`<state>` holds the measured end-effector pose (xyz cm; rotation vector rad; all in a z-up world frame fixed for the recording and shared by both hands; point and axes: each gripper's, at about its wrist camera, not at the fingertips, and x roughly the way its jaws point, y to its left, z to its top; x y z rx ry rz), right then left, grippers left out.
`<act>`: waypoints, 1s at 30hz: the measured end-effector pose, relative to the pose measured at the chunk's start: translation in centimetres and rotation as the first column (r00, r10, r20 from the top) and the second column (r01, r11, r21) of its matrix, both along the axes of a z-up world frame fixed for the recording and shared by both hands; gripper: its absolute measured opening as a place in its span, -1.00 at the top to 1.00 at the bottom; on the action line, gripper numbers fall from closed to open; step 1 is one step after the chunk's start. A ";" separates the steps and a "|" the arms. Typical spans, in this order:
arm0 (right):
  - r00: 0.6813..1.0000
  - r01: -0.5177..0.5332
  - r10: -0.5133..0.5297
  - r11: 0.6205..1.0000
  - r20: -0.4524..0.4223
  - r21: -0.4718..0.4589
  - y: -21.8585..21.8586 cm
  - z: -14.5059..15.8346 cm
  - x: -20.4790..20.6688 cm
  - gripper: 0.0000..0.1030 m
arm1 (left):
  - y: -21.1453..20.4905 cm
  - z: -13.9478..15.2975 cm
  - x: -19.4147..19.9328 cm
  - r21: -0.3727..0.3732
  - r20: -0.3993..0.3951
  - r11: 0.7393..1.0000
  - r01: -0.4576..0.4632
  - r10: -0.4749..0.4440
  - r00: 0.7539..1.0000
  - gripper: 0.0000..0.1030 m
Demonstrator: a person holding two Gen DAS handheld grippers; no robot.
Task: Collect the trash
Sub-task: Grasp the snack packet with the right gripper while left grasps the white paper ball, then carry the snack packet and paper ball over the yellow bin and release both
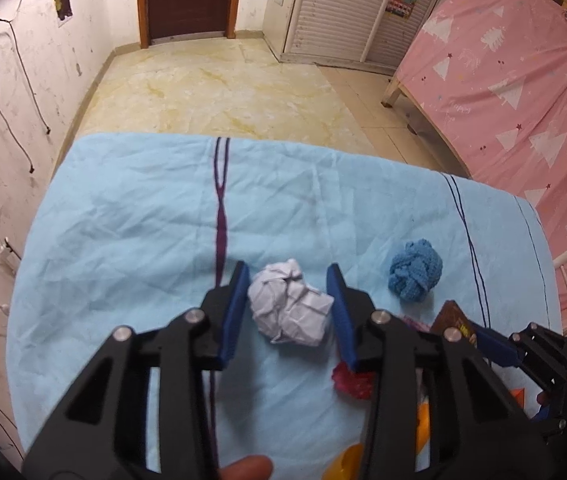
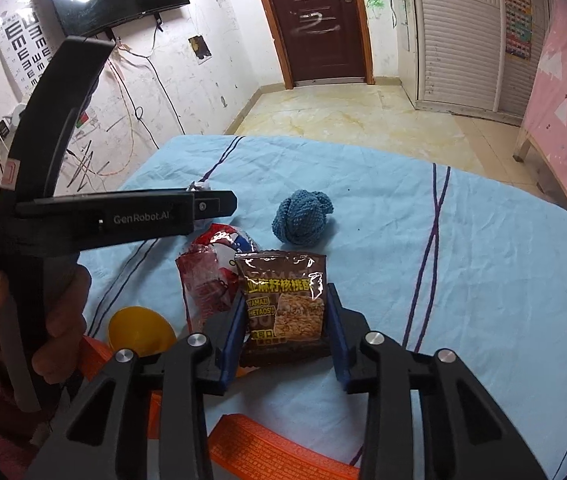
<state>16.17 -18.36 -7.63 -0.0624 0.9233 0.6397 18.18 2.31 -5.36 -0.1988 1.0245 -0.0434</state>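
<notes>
The left tongs [image 1: 289, 308] pointed steeply down at a table draped in a light blue sheet [image 1: 123, 220]. Between their blue pads [image 1: 235, 312] sat a crumpled ball of white paper [image 1: 289, 308]; the pad at nine o'clock touched it, and the pad at three o'clock met its edge, so the tongs pinched the paper ball. At about two o'clock from the paper lay a blue knitted ball [image 1: 415, 274], apart from it. At five o'clock, just beside the right pad, lay a red wrapper [image 1: 353, 384].

The right tongs [image 2: 285, 320] were closed on a brown snack packet [image 2: 283, 300], its sides pressed by both pads and its top standing up above them. A red-and-white wrapper [image 2: 211, 276] lay touching the packet at nine o'clock, a yellow round thing [image 2: 139, 330] farther toward eight o'clock, and an orange strap [image 2: 275, 448] at six o'clock. The person's hand [image 2: 55, 320] gripped the handle of the left tongs.
</notes>
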 end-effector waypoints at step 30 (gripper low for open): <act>0.971 0.212 -0.213 0.977 0.111 0.020 -9.6 2.6 -2.2 0.41 | -7.6 5.2 -3.0 0.057 0.081 0.996 0.073 -0.077 0.994 0.26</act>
